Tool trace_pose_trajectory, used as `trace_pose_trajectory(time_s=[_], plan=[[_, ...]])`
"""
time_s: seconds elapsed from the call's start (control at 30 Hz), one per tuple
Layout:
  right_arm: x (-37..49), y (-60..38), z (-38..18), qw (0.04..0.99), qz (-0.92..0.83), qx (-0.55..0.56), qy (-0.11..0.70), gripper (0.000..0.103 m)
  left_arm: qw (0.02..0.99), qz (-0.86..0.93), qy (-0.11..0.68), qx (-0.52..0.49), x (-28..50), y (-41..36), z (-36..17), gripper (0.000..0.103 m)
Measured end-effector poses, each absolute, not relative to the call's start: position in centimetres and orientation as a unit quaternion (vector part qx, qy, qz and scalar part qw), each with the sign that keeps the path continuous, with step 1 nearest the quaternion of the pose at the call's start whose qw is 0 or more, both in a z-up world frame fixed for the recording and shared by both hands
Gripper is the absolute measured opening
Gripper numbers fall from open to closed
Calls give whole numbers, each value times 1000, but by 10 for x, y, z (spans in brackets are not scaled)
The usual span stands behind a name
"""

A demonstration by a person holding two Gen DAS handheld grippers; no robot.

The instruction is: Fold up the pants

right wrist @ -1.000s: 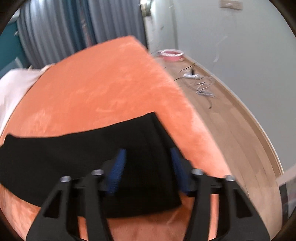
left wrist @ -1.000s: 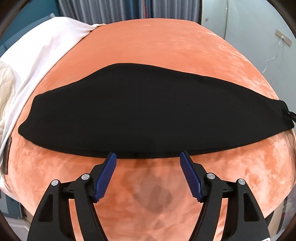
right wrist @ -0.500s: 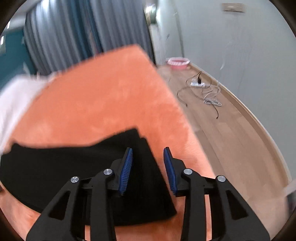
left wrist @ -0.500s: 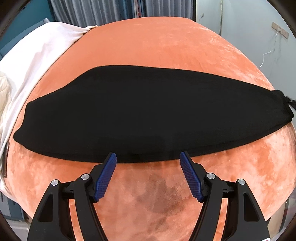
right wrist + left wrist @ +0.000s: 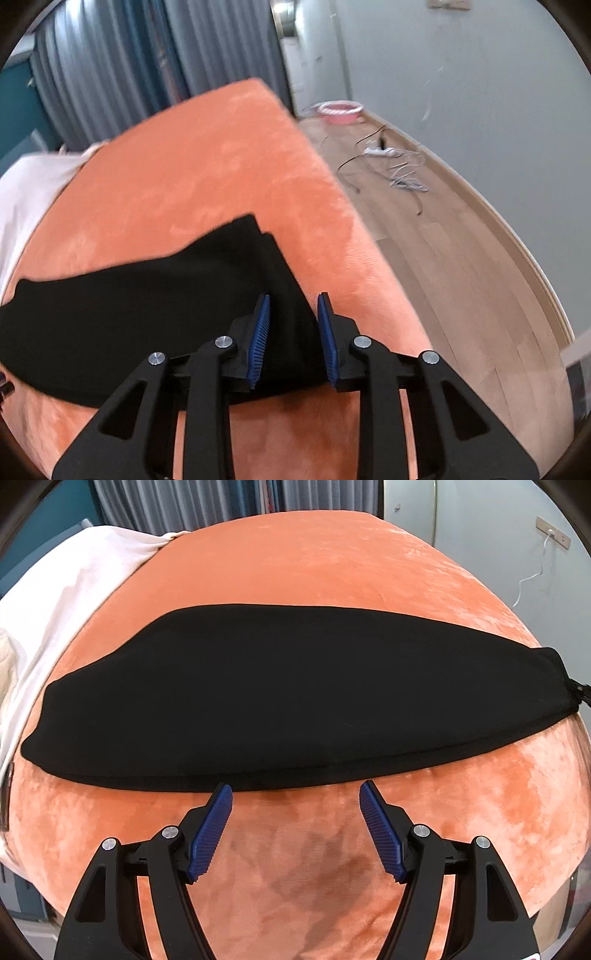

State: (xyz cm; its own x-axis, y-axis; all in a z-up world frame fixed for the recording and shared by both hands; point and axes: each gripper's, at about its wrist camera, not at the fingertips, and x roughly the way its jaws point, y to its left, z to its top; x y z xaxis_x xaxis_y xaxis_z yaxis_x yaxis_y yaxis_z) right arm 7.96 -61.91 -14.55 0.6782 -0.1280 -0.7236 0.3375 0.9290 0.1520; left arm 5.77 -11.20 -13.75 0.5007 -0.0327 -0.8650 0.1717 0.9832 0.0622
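Black pants (image 5: 295,690) lie folded into a long band across the orange bed cover (image 5: 295,561). My left gripper (image 5: 295,790) stands open just short of the band's near edge, around its middle, with only orange cover between the fingers. In the right wrist view the pants (image 5: 147,295) end in a layered corner near the bed's right edge. My right gripper (image 5: 293,301) hovers over that end, its jaws closing. Black cloth shows in the gap between them, but the pads do not press on it.
A white sheet (image 5: 74,583) covers the bed's left side. Right of the bed runs a wooden floor (image 5: 443,258) with a power strip and loose cables (image 5: 399,173) and a pink basin (image 5: 341,110). Grey curtains (image 5: 129,74) hang behind.
My right gripper's jaws have narrowed while it shifted over the pants' right end. My left gripper has slid a little along the near edge, still open.
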Motion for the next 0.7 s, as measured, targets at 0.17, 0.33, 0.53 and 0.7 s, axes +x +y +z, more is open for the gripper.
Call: trace_pose_trajectory(time_s=[0.17,0.33,0.53,0.7], plan=[[57,-598,-149,905,-102,139,390,38,862,-48,499,76,57,-106,-142,70],[57,-601,-154,902,-109,143,393,28,864,-34,495,89,50,-105,-144,70],[55,-607,-134,908,-133,132,374,9,869,-14,482,111,44,-103,-141,72],[63,-623,-161,894,-141,163,392,12,868,-9,483,113,43,-102,-142,74]])
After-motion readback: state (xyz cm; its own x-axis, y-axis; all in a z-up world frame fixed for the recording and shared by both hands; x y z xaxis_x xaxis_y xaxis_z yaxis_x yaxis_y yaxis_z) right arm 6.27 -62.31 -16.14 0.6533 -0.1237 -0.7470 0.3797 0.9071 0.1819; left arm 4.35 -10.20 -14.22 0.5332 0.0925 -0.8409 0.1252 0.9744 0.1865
